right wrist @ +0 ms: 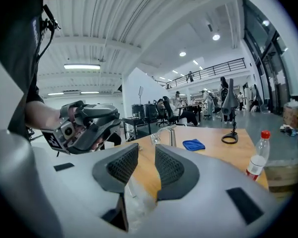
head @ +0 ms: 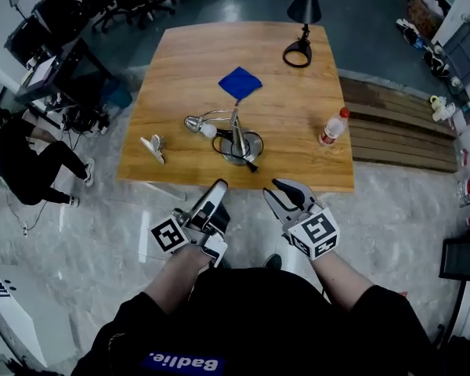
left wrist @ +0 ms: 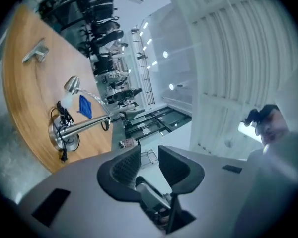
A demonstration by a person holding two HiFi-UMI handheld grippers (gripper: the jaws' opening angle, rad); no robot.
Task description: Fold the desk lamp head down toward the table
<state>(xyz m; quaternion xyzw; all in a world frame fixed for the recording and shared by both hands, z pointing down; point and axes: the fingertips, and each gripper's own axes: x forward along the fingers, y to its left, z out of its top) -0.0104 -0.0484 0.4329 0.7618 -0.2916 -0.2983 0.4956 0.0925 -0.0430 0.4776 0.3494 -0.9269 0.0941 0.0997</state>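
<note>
A silver desk lamp (head: 235, 135) stands on its round base near the wooden table's (head: 298, 163) front edge. Its bent neck carries the head (head: 194, 124) low, to the left of the base. Both grippers hang in front of the table, off its edge and well short of the lamp. My left gripper (head: 216, 188) is open, with nothing between its jaws (left wrist: 149, 163). My right gripper (head: 286, 188) is open too and holds nothing (right wrist: 146, 165). In the left gripper view the lamp (left wrist: 84, 125) lies far off at the left. The right gripper view shows the lamp (right wrist: 166, 133) beyond its jaws.
A blue cloth (head: 240, 82) lies behind the lamp. A black lamp (head: 301, 22) stands at the far edge, a water bottle (head: 333, 126) at the right and a metal clip (head: 153, 146) at the front left. A person sits on the floor at the left.
</note>
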